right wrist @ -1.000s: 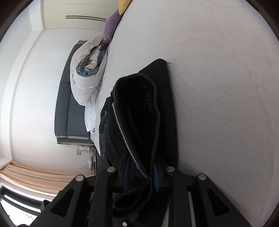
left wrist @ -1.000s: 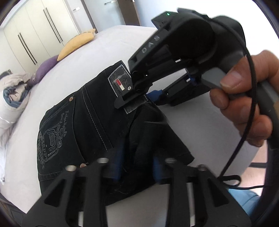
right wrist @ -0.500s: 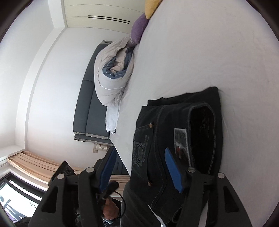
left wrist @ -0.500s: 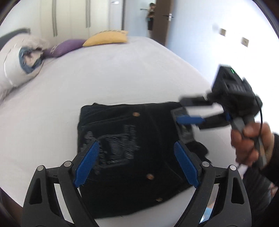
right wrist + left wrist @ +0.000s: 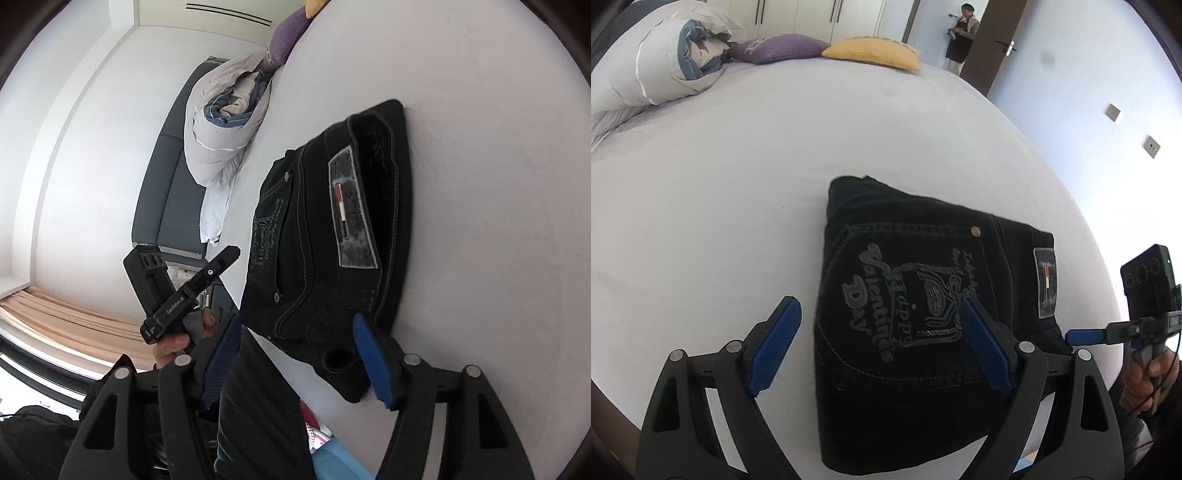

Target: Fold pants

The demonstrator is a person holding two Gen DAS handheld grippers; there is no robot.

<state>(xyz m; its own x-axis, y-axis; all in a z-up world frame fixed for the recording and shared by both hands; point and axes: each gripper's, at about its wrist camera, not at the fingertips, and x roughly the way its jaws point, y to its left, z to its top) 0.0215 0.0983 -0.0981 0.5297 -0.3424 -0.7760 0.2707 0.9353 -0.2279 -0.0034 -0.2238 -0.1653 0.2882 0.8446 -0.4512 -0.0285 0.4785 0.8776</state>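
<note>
The black pants (image 5: 923,317) lay folded into a compact block on the white bed (image 5: 738,177), filling the lower middle of the left wrist view, with the embroidered back pocket facing up and a grey patch (image 5: 1045,286) on the waistband toward the right of the frame. In the right wrist view the same pants (image 5: 325,236) sat in the centre of the frame, the waistband and its patch (image 5: 351,214) turned toward the camera. The left gripper (image 5: 879,354) hung above the near end of the pants at the bottom of its frame, its jaws spread wide apart, one blue pad (image 5: 774,345) over bare sheet and the other over the fabric, holding nothing. The right gripper (image 5: 299,363) was at the bottom of its own frame with jaws likewise spread apart and empty, close to the near corner of the pants; it also showed at the right edge of the left wrist view (image 5: 1086,336), gripped by the right hand (image 5: 1145,380). The left hand (image 5: 177,339) appeared at the lower left of the right wrist view. A rolled duvet (image 5: 657,70), a purple pillow (image 5: 779,48) and a yellow pillow (image 5: 875,51) lay along the top of the left wrist view, and a person (image 5: 962,35) stood by a brown door (image 5: 997,44) at the upper right.
</note>
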